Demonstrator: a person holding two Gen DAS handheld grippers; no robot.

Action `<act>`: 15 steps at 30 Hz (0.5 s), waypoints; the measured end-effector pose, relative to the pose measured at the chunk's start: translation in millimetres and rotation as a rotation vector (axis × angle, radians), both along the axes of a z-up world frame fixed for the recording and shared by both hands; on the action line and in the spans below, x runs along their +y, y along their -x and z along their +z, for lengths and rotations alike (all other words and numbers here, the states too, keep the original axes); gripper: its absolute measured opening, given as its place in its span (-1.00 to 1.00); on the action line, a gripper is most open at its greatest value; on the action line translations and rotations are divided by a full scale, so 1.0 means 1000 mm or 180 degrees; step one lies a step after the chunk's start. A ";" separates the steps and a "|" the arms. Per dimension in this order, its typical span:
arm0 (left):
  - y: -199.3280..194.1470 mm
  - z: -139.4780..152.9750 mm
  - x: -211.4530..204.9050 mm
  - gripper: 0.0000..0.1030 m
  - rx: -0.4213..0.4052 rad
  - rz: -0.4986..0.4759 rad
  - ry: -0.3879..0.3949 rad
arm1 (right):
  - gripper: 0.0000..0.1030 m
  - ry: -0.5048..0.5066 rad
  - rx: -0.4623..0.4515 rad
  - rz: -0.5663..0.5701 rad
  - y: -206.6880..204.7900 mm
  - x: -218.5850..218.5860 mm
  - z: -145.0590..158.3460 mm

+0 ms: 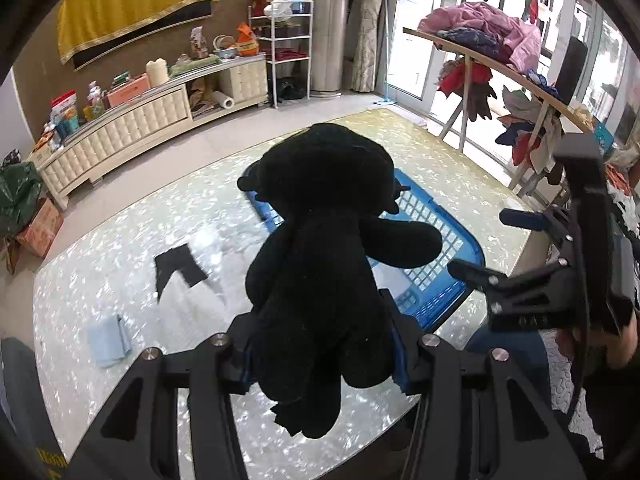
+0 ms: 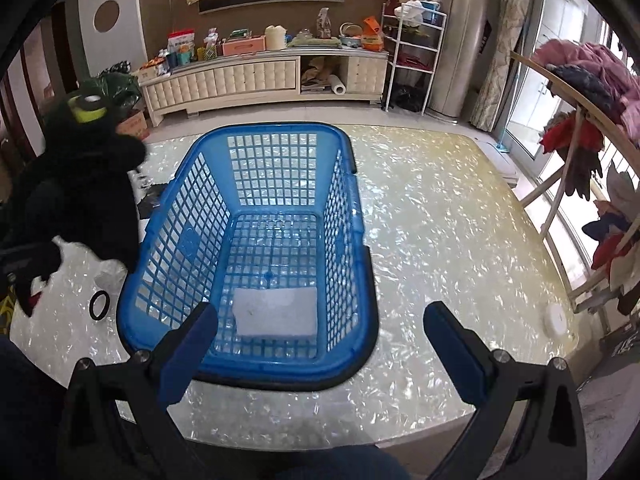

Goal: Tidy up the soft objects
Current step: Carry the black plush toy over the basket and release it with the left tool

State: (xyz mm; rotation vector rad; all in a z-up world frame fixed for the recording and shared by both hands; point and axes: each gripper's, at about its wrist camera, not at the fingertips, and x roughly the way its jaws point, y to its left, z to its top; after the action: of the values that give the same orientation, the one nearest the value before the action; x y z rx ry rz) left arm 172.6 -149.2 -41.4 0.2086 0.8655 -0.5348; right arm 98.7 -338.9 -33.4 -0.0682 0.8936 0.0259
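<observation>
L gripper (image 1: 324,360) holds black plush (image 1: 320,248).

left hand-held gripper (image 1: 320,356): clamped, raised | right hand-held gripper (image 2: 320,344): fingers spread, empty

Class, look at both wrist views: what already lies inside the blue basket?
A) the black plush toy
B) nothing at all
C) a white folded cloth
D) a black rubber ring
C: a white folded cloth lies on the floor of the blue basket, while the black plush toy is held outside it by the left gripper.
</observation>
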 end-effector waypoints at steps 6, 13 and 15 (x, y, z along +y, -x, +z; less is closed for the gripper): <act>-0.009 -0.007 -0.031 -0.07 0.0033 -0.0122 -0.0065 | 0.99 -0.0051 -0.0158 -0.0091 0.014 -0.007 0.005; -0.020 -0.014 -0.052 -0.07 0.0074 -0.0169 -0.0114 | 0.99 -0.0071 -0.0183 -0.0148 0.017 -0.009 -0.001; -0.025 -0.017 -0.058 -0.07 0.0079 -0.0161 -0.0159 | 0.99 -0.0090 -0.0197 -0.0170 0.016 -0.010 -0.002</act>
State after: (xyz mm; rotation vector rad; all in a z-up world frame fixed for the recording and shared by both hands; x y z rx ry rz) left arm 197.4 -206.9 -58.6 0.2703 0.9003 -0.5644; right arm 82.5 -348.9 -35.3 -0.0186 0.8327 -0.0134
